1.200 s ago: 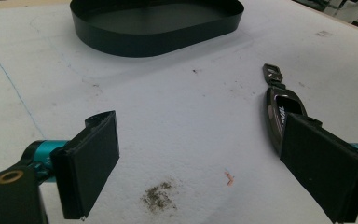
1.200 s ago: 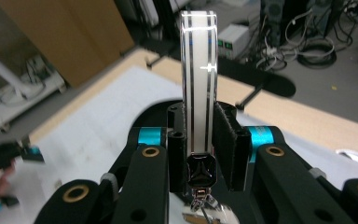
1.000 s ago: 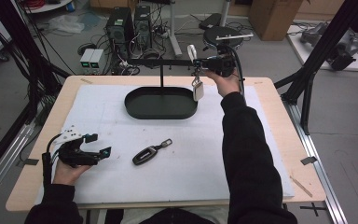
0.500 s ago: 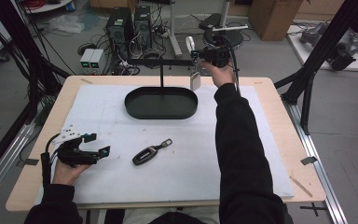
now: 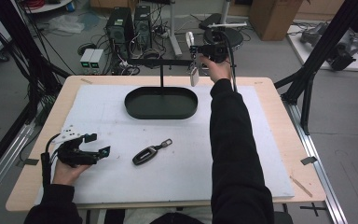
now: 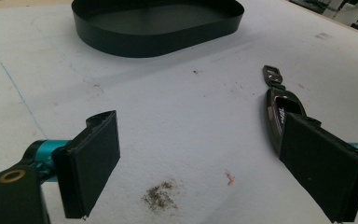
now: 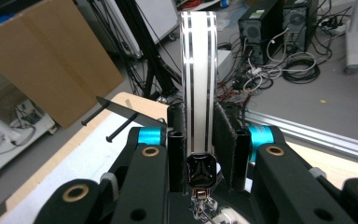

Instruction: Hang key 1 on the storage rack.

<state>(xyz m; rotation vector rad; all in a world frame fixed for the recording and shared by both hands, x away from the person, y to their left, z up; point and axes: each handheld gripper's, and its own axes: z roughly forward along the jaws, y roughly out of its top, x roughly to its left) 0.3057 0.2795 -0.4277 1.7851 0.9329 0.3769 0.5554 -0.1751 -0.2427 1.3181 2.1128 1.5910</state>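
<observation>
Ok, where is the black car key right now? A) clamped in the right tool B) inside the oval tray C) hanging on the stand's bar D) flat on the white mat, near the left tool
D: the black car key lies flat on the white mat, just beside the open left tool.

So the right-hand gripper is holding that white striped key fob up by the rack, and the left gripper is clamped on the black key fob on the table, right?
Not quite. In the left gripper view the left gripper stands open; the black key fob lies untouched beside one jaw. The right gripper does hold the white striped key fob.
</observation>
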